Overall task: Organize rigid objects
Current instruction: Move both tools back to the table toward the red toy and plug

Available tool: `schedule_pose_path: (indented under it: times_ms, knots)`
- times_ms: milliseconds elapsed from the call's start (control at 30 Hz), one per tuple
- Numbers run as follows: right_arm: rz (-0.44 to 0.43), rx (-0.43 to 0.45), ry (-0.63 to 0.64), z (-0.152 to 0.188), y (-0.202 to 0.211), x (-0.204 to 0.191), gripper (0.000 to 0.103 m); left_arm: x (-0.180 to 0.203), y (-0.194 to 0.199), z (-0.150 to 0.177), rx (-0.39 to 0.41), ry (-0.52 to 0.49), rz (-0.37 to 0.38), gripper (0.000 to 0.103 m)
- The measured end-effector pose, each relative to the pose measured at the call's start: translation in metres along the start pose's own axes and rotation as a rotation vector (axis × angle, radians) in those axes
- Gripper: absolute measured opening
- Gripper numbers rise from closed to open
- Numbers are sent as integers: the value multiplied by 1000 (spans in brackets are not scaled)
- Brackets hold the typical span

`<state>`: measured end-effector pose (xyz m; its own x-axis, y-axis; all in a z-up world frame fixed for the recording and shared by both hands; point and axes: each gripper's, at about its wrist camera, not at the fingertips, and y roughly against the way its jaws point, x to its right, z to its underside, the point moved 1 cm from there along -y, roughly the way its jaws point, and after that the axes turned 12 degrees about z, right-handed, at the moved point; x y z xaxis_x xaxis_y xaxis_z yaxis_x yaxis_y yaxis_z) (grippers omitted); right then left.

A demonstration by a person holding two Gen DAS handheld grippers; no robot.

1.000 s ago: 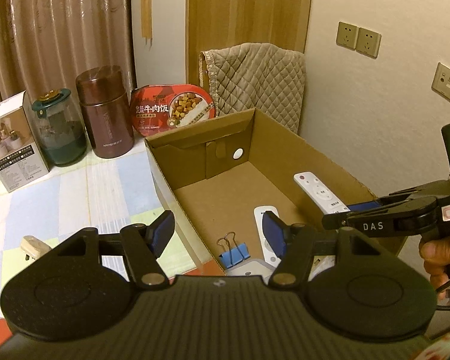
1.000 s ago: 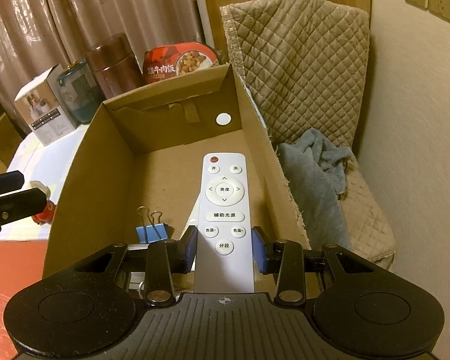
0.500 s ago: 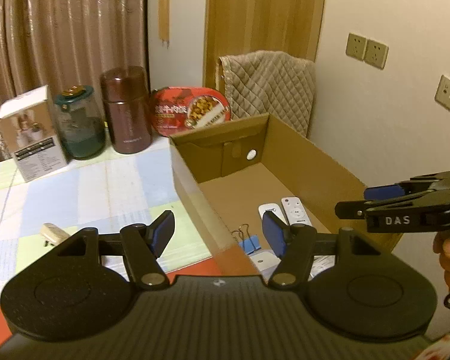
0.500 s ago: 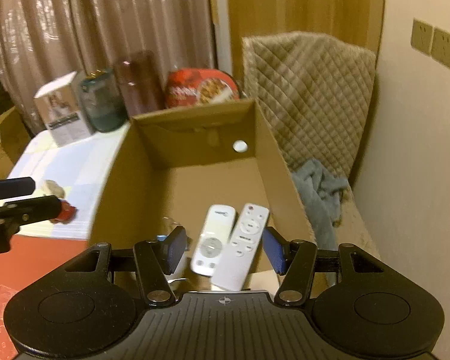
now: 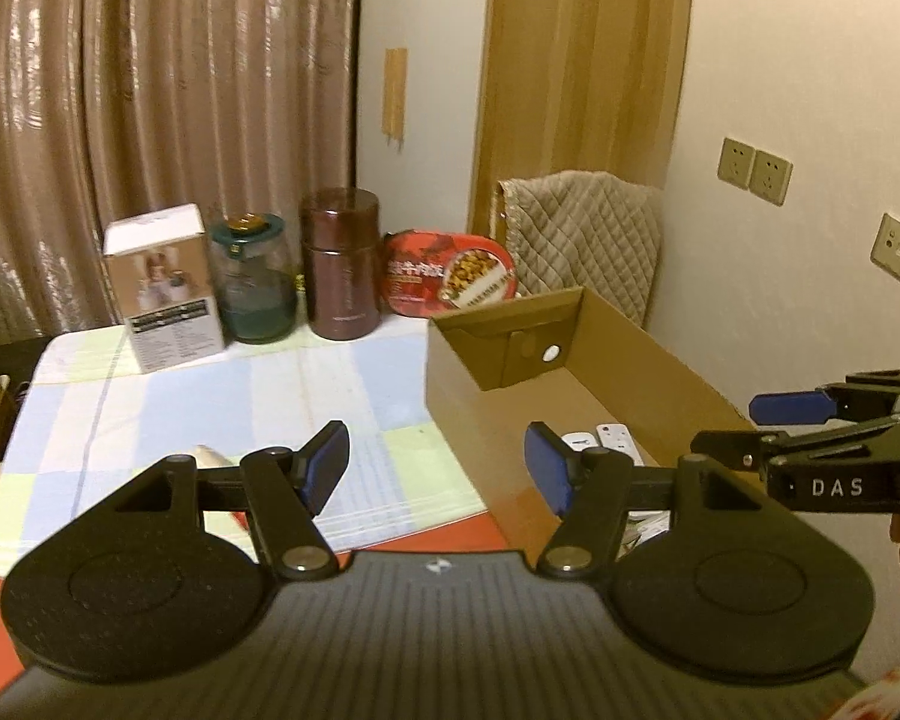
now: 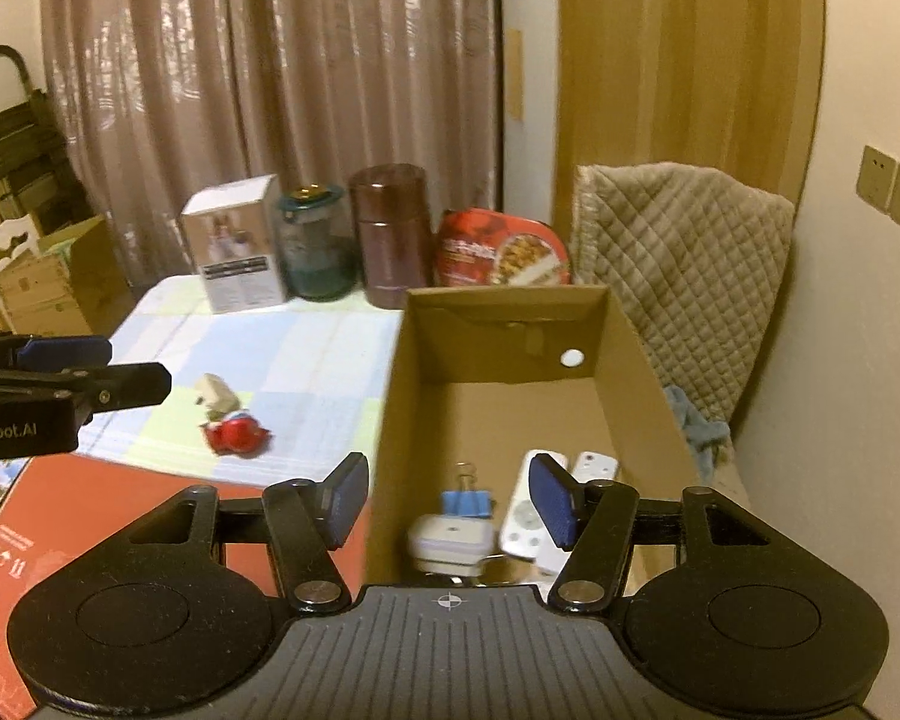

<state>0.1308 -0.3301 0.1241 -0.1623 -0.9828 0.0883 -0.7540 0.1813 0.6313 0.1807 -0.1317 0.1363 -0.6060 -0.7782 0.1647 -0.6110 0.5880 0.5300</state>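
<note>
An open cardboard box point(image 6: 498, 306) stands on the table's right side. On its floor lie two white remotes point(image 6: 525, 516) point(image 6: 595, 465), a blue binder clip point(image 6: 467, 503) and a small white device point(image 6: 450, 540). My right gripper point(image 6: 450, 495) hovers above the box's near end, its jaws opening with nothing between them. On the tablecloth left of the box lie a red toy point(image 6: 237, 435) and a beige piece point(image 6: 216, 396). My left gripper point(image 5: 438, 462) is open and empty above the table's near edge. The right gripper point(image 5: 729, 425) shows at that view's right edge.
Along the table's far edge stand a white carton point(image 5: 162, 294), a green-lidded jar point(image 5: 255, 282), a brown canister point(image 5: 342, 267) and a red meal tray point(image 5: 450, 273). A quilted chair point(image 6: 690, 276) sits beyond the box. A red flat box point(image 6: 84, 516) lies at the near edge.
The right gripper opened and let the white remote go into the box beside the other one. Both grippers then drew back and rose, so the box looks farther off.
</note>
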Motion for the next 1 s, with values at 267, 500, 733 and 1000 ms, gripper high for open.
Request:
schedule_pose_path:
  times_ms: [267,500,733,1000]
  knots:
    - [-24,30,44,0,21,-39,59,-23,41,9,31,27,-38,61]
    - [-46,39,82,-3,21,-66,60,-44,64,15,46,53,-73,62]
    - [-75,20,85,3,10,-88,62,-75,75,29,46,83,-123,65]
    - [-124,-19,52,21,-24,-109,63,-130,72,63,13,161,-210,66]
